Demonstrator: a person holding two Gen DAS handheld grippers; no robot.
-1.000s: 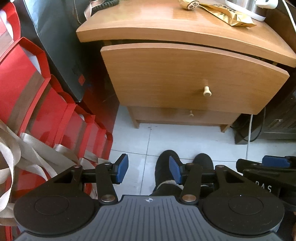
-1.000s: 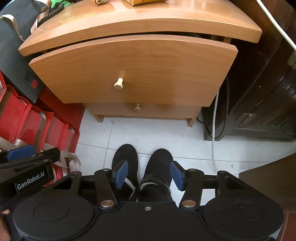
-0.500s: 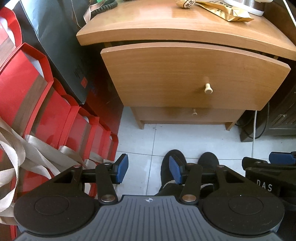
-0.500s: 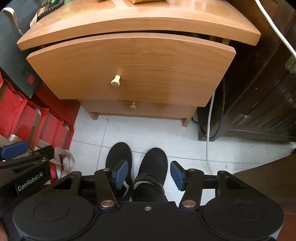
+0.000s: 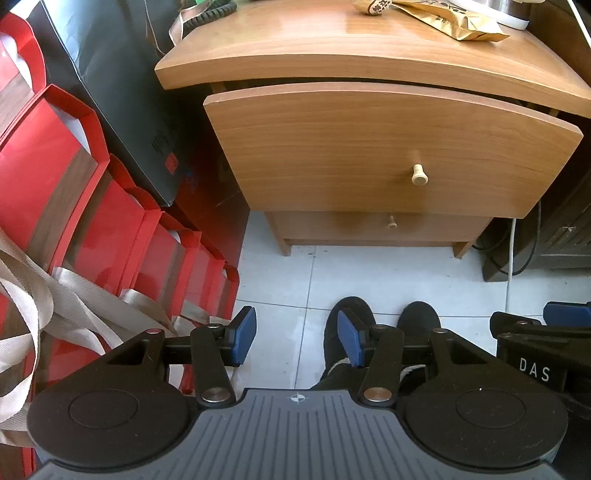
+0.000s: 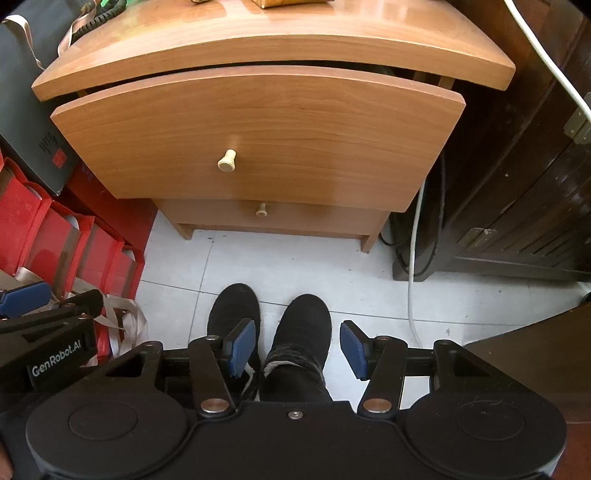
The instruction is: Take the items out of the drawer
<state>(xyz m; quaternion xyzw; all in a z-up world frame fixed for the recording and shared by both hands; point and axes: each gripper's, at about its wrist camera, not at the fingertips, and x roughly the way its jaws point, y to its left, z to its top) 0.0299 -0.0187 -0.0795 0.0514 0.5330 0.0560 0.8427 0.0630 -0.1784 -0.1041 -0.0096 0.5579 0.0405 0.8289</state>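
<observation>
A wooden nightstand has its top drawer (image 5: 369,147) (image 6: 258,129) pulled slightly out, with a pale knob (image 5: 419,175) (image 6: 226,161). A lower drawer knob (image 5: 391,222) (image 6: 261,209) shows beneath. The drawer's inside is hidden. My left gripper (image 5: 296,341) is open and empty, well back from the drawer above the floor. My right gripper (image 6: 297,347) is open and empty, also well back. Each gripper shows at the edge of the other's view, the right one (image 5: 543,332) and the left one (image 6: 44,317).
Red gift bags (image 5: 92,221) (image 6: 55,240) and a black bag (image 5: 122,74) stand left of the nightstand. A gold packet (image 5: 454,22) lies on its top. Dark wooden furniture (image 6: 524,166) and cables (image 6: 415,240) are to the right. The person's black shoes (image 6: 269,317) stand on white tiles.
Both grippers have risen and drawn slightly back, so the nightstand sits lower and a little more to the right in the left view. Both stay open.
</observation>
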